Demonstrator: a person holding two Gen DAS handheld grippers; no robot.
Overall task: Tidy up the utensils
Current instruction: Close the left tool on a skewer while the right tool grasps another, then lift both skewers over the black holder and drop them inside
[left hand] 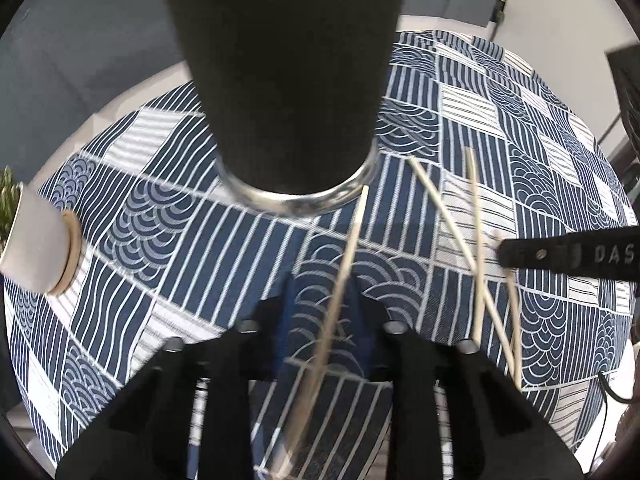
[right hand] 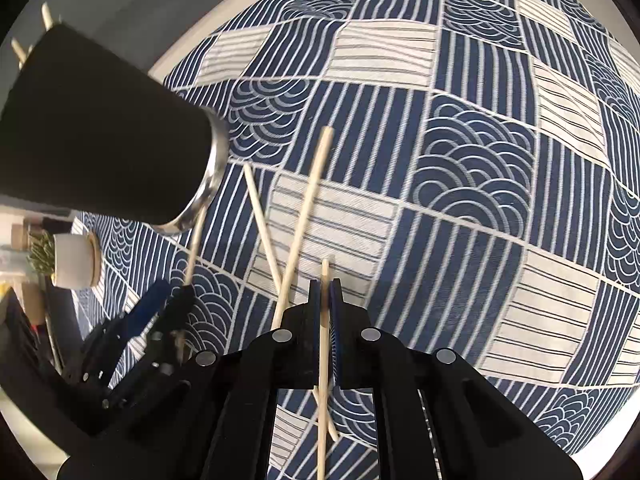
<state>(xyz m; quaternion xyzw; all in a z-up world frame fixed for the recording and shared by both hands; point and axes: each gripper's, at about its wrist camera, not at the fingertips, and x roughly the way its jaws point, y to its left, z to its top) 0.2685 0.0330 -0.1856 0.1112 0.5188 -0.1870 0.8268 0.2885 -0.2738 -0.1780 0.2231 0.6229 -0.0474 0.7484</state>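
A tall black holder cup with a steel base stands on the patterned cloth; in the right wrist view it is at the left with stick ends poking from its top. My left gripper is open around a loose wooden chopstick just in front of the cup. It also shows in the right wrist view. My right gripper is shut on a chopstick. Two crossed chopsticks lie on the cloth beside it, also seen in the left wrist view.
A small white plant pot on a wooden coaster stands at the left, also in the right wrist view. The blue and white patterned tablecloth covers the table, whose pale edge runs behind the cup.
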